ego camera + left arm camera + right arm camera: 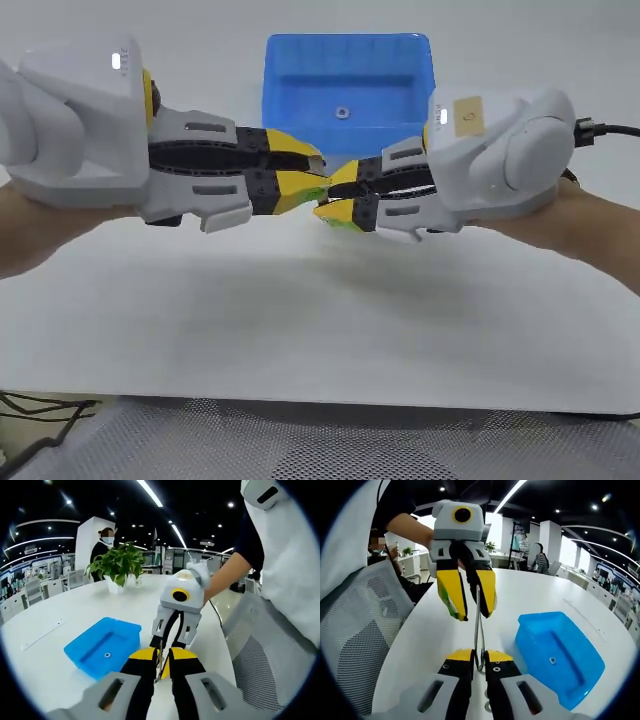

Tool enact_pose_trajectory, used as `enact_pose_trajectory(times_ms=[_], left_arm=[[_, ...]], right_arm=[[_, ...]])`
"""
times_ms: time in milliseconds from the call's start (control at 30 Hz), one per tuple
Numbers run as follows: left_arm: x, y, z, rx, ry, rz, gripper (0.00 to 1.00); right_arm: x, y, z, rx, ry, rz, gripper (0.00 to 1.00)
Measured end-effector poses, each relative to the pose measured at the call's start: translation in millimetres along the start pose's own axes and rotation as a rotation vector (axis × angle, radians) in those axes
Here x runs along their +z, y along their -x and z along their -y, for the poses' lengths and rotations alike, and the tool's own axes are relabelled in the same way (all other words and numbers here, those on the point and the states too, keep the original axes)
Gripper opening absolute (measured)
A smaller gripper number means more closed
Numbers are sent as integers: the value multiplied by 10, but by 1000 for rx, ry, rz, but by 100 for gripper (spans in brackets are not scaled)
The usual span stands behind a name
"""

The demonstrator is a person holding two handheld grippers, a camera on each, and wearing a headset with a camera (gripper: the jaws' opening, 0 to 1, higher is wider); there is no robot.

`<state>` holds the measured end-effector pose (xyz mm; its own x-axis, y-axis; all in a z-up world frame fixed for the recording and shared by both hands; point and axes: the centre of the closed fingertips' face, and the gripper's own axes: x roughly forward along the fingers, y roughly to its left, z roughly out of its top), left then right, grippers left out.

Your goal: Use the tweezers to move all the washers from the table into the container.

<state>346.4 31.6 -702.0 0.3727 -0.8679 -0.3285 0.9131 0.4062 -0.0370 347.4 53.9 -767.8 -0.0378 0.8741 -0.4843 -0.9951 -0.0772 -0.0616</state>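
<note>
Tweezers (478, 630) are spanning the two grippers above the table (300, 320), in front of the blue container (285, 95), where one washer (342, 112) is lying. The right gripper (479, 654) is clamping their looped end. The left gripper (474, 616) is straddling the tips, its grip unclear. Thin, springy, slippery steel, probably best gripped mid-shank.
</note>
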Motion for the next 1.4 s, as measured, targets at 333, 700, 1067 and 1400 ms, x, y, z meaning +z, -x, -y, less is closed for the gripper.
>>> enact_pose_trajectory(times_ms=[333, 700, 1067, 1400], left_arm=[[75, 68, 36, 38, 6, 13, 25], [102, 169, 73, 108, 24, 4, 46], [149, 519, 49, 243, 54, 37, 62], [-88, 751, -6, 287, 83, -2, 76]], right_arm=[[26, -13, -20, -3, 1, 4, 9], [222, 134, 10, -22, 12, 20, 9], [525, 422, 180, -63, 13, 70, 9], [743, 533, 355, -97, 31, 85, 9]])
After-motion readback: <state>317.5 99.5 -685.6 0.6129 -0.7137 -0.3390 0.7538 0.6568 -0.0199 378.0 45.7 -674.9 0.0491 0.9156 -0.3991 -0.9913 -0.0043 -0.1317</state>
